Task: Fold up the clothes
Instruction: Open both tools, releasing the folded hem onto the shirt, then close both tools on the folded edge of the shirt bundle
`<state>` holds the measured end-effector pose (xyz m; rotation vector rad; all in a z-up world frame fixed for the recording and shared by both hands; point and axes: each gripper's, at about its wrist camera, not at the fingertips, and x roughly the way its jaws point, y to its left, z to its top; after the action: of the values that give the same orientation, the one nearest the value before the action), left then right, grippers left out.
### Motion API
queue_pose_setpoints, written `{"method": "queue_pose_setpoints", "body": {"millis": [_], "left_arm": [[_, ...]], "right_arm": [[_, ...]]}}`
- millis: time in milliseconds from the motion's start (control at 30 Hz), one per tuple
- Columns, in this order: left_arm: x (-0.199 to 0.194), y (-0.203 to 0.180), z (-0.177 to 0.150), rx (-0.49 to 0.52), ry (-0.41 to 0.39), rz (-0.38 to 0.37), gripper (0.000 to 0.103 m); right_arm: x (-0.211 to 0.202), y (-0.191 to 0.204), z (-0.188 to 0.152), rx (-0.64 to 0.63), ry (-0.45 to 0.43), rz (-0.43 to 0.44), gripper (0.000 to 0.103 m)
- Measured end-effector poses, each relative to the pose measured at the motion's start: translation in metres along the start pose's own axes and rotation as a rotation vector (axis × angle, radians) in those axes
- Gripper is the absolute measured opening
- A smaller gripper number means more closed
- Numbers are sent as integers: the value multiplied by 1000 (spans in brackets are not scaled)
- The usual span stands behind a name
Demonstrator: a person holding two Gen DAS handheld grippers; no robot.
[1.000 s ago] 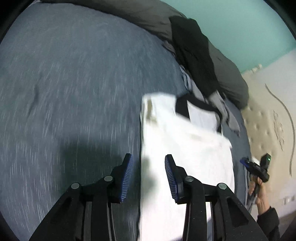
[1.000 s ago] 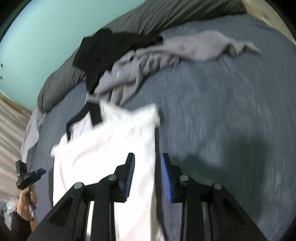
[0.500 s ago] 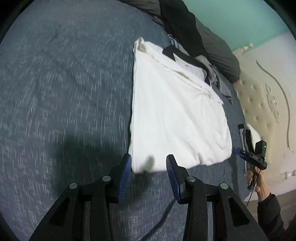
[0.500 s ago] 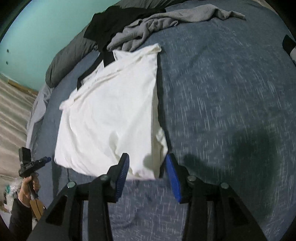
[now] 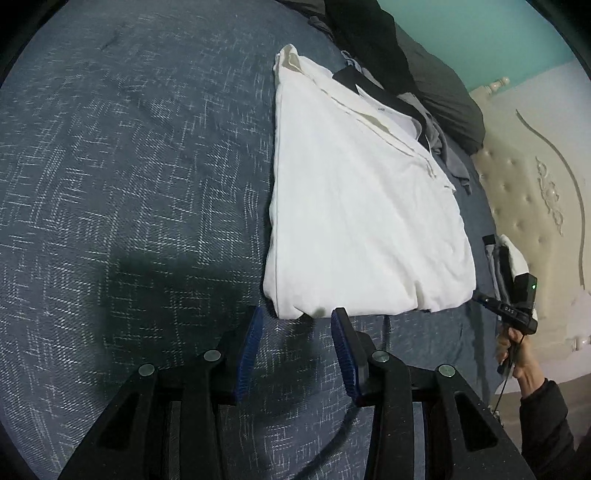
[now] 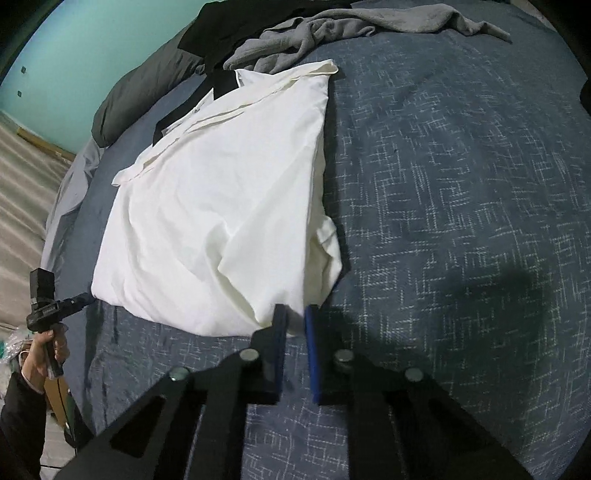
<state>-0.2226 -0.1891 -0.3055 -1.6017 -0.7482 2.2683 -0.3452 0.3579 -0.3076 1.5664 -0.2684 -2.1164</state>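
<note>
A white shirt (image 5: 354,206) with a black collar lies folded lengthwise on the blue bed. It also shows in the right wrist view (image 6: 221,206). My left gripper (image 5: 295,317) is open, its blue pads either side of the shirt's near left corner. My right gripper (image 6: 294,317) has its pads closed to a narrow gap on the shirt's near right corner. The right gripper also shows in the left wrist view (image 5: 513,306), and the left gripper in the right wrist view (image 6: 55,306).
A grey garment (image 6: 354,26) and a black garment (image 6: 236,22) lie heaped at the far end of the bed beside a dark pillow (image 6: 136,92). A tufted cream headboard (image 5: 535,184) stands to the right. The blue bedspread (image 5: 129,166) spreads wide.
Both grippers pulled back from over the shirt to its near edge. The right gripper's pads closed on the near right corner. The left gripper stayed open.
</note>
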Motion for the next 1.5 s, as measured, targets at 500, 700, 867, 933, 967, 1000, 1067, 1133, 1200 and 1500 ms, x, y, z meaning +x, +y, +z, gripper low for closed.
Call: {"method": "queue_pose_setpoints", "body": {"millis": [500,700,867,933,967,1000,1067,1133,1200,1500], "left_arm": [[1,1,-1,30,-17,50,5],[1,5,-3,12,-15,46,5],[-4,3,-1,22,-19,48,5],[-7,2,0,25,-25,39,5],[-9,2,-1,24,-27,29,6],[-11,2,-1,22,-31,22,6],[-14,2,-2,15,-39,14,6],[-16,3,-3,-2,-45,7,6],[-18,5,-3,-23,-54,2,9],[-7,11,4,-79,-56,-2,29]], "right_arm": [[-51,-14,17,-54,-63,-14,2],[-18,-13,7,-55,19,-21,2],[-5,-18,2,-16,41,-2,2],[-5,-19,2,-11,38,4,3],[-6,-19,2,-5,33,7,3],[-6,-21,3,9,31,22,3],[-7,-21,3,23,23,30,3],[-8,-21,4,27,22,40,3],[-8,-22,3,30,23,43,3],[-12,-33,4,98,4,60,3]]}}
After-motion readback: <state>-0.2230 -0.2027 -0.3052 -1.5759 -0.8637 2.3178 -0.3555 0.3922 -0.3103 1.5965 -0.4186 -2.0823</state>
